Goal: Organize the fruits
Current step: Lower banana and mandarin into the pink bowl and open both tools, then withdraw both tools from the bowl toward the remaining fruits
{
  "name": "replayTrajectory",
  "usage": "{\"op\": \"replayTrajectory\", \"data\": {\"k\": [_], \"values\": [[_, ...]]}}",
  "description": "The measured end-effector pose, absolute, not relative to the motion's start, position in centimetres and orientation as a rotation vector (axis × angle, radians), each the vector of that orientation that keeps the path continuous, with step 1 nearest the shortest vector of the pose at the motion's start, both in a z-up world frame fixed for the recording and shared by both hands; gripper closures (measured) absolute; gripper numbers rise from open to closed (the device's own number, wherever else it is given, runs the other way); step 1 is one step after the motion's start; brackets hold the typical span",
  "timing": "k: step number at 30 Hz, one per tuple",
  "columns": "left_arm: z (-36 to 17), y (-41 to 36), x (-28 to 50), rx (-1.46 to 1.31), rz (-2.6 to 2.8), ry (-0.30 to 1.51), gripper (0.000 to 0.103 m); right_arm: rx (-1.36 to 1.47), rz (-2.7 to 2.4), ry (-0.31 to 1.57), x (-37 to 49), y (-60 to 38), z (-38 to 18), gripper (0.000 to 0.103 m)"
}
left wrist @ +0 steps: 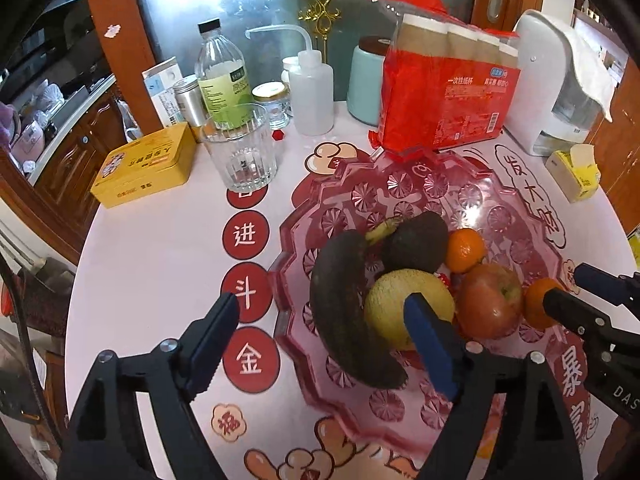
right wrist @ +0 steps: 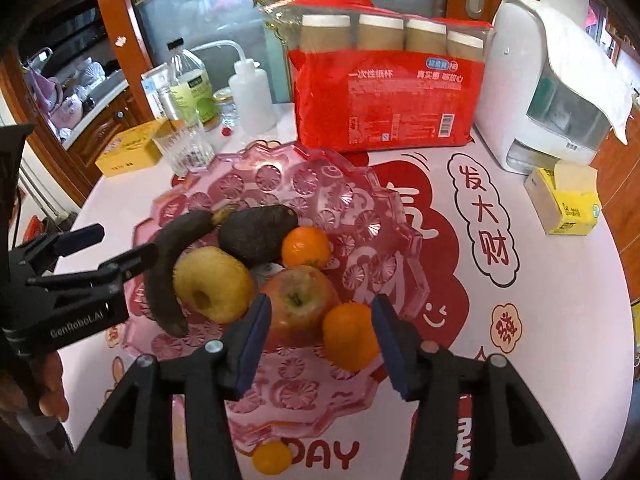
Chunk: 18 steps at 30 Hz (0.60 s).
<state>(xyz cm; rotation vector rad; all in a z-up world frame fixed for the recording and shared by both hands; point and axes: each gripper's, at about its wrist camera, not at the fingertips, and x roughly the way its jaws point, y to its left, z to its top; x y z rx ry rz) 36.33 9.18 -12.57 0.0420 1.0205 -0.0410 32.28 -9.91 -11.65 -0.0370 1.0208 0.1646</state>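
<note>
Here the banana [right wrist: 168,272] lies stem away from the cameras; both tongs [left wrist: 320,340] [right wrist: 320,328] spread, empty.

1. The small orange fruit [right wrist: 272,457] at the bottom of the right wrist view is half tucked under the pink tray [right wrist: 352,184] rim, so can't tell if it's a whole one.
2. Left gripper's right finger [left wrist: 430,344] covers part of the yellow fruit [left wrist: 394,300] in its own cam.
3. The near tangerine [left wrist: 536,304] in the left view is partly behind the right gripper's finger.
4. Something red and white [left wrist: 443,279] is wedged between the fruits, too buried to ID.
5. Fine print on the red paper cup pack [right wrist: 384,96] is too small to read.
6. The mint canister [left wrist: 366,80] is mostly blocked by that pack.
</note>
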Motion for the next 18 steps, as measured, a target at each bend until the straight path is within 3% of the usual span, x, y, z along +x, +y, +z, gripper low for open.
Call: {"op": "replayTrajectory", "data": {"k": [18], "values": [[-5.8,10.1,28.8,-0.026,-0.018,0.962,0.015,0.006,0.207,0.953,26.5,-11.0,-6.9,0.050]]}}
